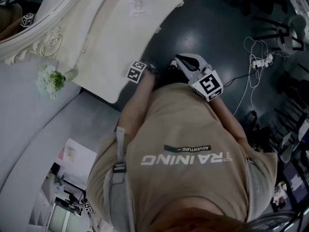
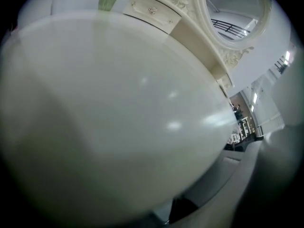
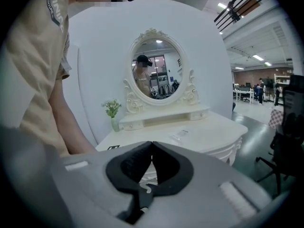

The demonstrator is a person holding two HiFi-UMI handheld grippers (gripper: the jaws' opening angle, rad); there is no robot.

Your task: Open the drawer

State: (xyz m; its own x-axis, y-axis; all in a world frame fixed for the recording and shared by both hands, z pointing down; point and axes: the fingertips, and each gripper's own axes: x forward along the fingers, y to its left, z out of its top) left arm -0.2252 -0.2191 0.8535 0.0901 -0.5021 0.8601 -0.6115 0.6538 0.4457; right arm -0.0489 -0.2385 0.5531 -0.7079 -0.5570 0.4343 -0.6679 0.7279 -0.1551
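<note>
The cream dressing table (image 1: 111,37) fills the upper left of the head view, and its small shelf drawers (image 2: 152,11) show at the top of the left gripper view. My left gripper (image 1: 150,69) is at the table's front edge, its marker cube above it. Its camera sits so close to the tabletop (image 2: 118,118) that only a blurred cream surface shows and its jaws are hidden. My right gripper (image 3: 151,144) is held back from the table, shut with nothing between its pads. It also shows over the dark floor (image 1: 179,62).
An oval mirror (image 3: 156,68) stands on the table's back, with a vase of white flowers (image 3: 112,110) to its left. A paper label (image 1: 137,5) lies on the tabletop. White cables (image 1: 253,62) trail on the floor at right. Office chairs (image 3: 285,146) stand further right.
</note>
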